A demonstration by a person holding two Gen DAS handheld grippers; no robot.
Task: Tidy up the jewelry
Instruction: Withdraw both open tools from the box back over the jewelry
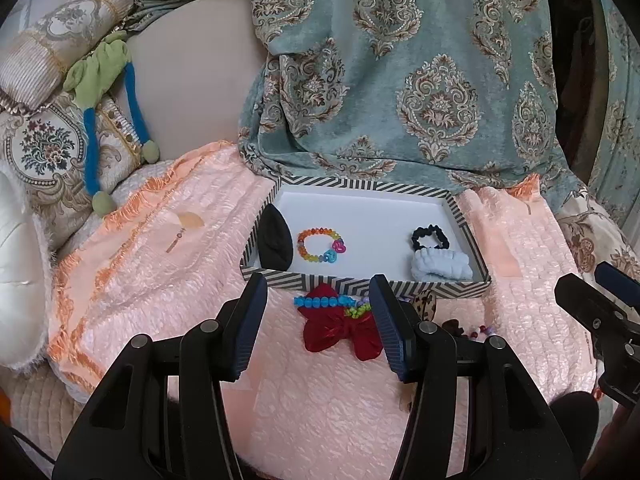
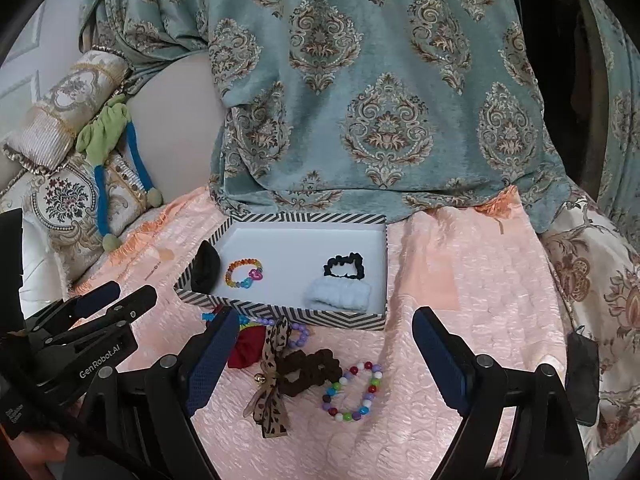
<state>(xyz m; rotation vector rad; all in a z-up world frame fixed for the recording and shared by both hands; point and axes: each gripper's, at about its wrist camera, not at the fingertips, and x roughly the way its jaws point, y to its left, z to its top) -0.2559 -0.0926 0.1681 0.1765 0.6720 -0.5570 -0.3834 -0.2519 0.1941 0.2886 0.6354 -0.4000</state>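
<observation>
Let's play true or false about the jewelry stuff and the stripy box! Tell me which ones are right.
1. The rainbow bead bracelet lies inside the striped box. True.
2. The red bow is already in the box. False: it lies on the pink cover in front of the box.
3. The left gripper is shut on the blue bead bracelet. False: it is open and holds nothing.
4. The brown scrunchie lies outside the box. True.
5. The right gripper is open. True.
</observation>
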